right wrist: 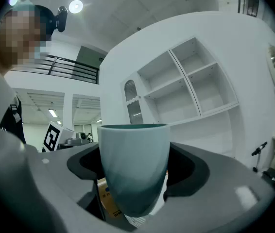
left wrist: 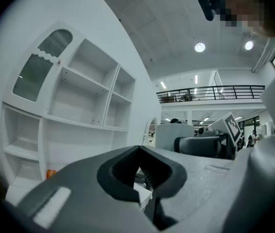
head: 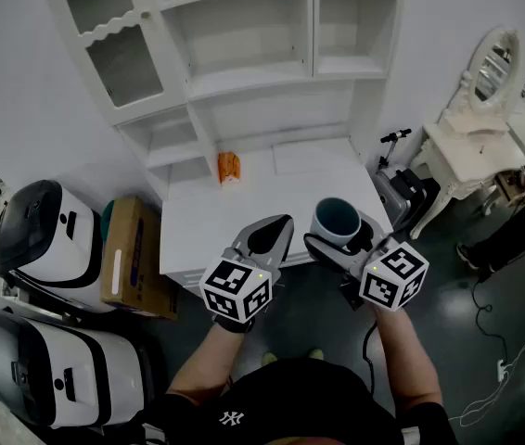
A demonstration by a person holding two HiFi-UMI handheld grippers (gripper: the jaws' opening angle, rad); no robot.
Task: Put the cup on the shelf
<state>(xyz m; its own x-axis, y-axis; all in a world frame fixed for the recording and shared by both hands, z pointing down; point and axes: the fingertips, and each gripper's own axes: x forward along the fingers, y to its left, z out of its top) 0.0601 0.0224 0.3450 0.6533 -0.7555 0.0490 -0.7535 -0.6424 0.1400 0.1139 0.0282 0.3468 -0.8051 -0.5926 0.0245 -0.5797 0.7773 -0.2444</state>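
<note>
Right gripper [head: 341, 240] holds a blue-grey cup [head: 337, 219] between its widely spread jaws, one dark pad on either side of the cup's wall. The cup is upright, mouth up, lifted clear of any surface. It hangs above the front edge of a white desk [head: 207, 221], well short of the shelf unit [head: 244, 72]. Left gripper [head: 284, 222] sits just beside it – jaws closed tip to tip, with nothing between them. Both grippers point level toward the white shelf unit, whose open compartments rise from the back of the desk. A small orange object [head: 229, 167] stands on the desk near the unit's lower left cubbies. On the floor to the left lie a cardboard box [head: 133, 253] and two white appliances [head: 44, 239].
</note>
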